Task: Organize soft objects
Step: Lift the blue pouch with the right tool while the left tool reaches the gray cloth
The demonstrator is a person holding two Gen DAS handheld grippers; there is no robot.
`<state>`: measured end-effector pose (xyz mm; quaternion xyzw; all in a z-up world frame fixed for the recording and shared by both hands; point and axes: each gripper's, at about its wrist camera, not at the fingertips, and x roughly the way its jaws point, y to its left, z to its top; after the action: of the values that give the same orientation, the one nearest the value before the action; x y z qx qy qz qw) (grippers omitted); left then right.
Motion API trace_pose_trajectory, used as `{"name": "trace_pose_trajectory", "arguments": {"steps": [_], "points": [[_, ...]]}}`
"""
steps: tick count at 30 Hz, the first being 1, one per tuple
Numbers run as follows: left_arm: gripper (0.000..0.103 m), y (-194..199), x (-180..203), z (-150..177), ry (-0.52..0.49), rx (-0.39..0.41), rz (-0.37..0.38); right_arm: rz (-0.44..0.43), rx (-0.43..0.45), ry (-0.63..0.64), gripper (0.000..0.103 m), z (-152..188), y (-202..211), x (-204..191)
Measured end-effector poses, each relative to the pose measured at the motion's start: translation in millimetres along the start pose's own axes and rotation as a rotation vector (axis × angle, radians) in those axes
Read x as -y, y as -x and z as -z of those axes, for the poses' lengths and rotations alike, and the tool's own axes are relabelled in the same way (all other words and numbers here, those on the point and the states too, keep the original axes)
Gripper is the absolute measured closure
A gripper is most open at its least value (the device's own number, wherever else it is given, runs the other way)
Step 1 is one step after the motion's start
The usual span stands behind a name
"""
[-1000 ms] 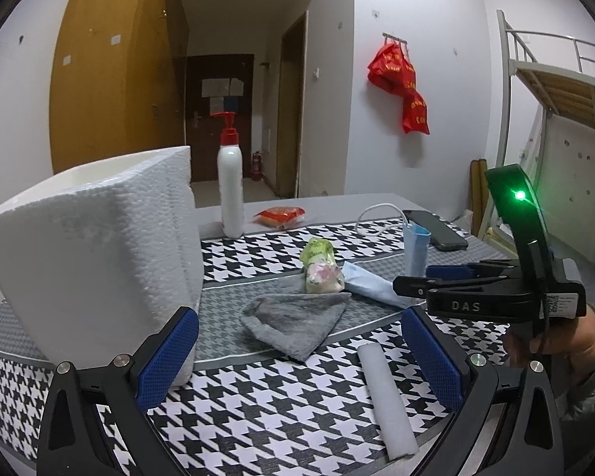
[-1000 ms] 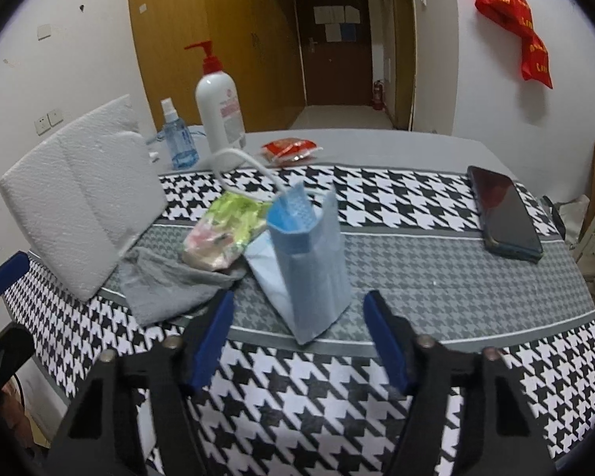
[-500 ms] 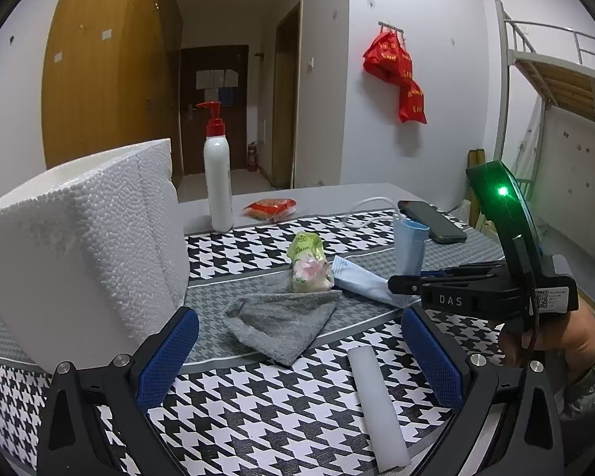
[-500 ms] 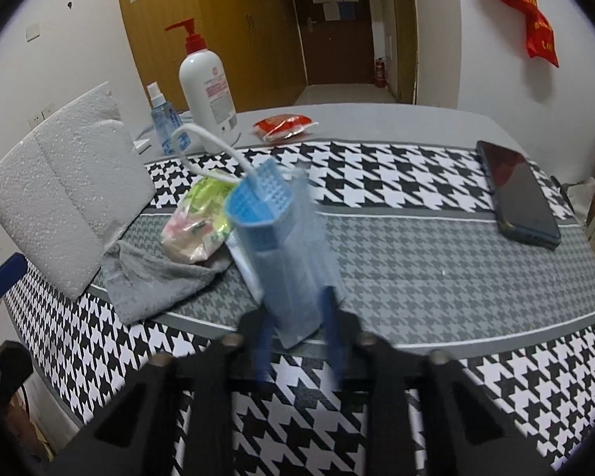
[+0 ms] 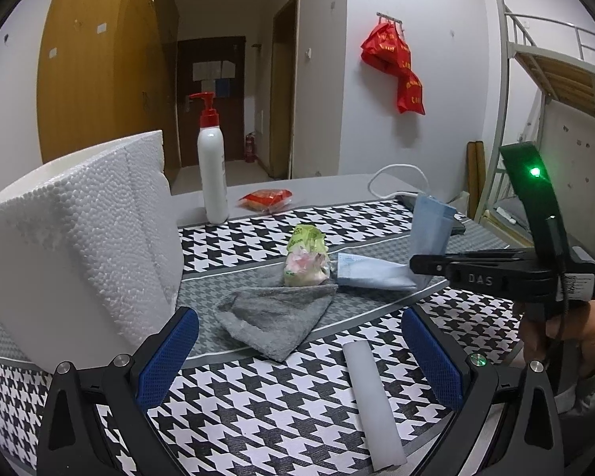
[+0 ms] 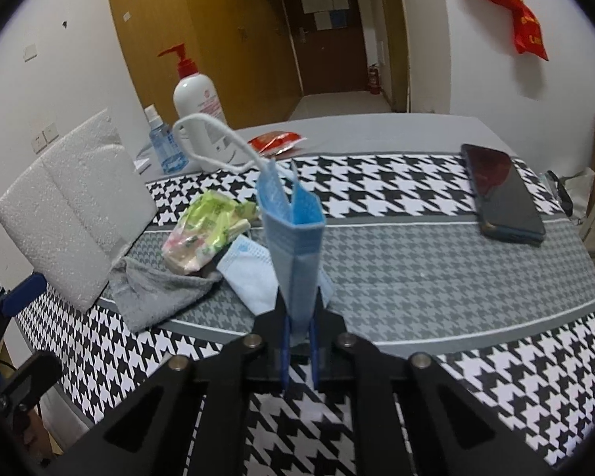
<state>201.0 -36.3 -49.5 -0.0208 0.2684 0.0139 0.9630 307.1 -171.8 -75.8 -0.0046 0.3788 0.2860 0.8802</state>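
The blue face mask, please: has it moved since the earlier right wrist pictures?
Yes. The blue face mask, pinched by the right gripper, now stands folded upright, rising above the tissue packet.

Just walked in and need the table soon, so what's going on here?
A person is tidying soft items with two handheld grippers. The right gripper has just closed on a folded blue face mask, holding it upright over the houndstooth tablecloth. The left gripper is open above a grey cloth.

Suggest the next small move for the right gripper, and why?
Probably lift straight up. The right gripper has just closed on the folded blue mask, which stands upright while its lower end lies on the table runner, so raising it should free it.
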Motion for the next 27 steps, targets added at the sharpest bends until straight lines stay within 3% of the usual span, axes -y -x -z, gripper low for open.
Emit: {"name": "trace_pose_trajectory", "arguments": {"steps": [15,27], "points": [[0.001,-15,11,-5,-0.024,-0.058,0.03,0.051,0.068,-0.049,0.093,11,41,27],[0.001,-39,11,-11,-0.021,-0.131,-0.004,0.061,0.096,-0.071,0.093,25,59,40]]}}
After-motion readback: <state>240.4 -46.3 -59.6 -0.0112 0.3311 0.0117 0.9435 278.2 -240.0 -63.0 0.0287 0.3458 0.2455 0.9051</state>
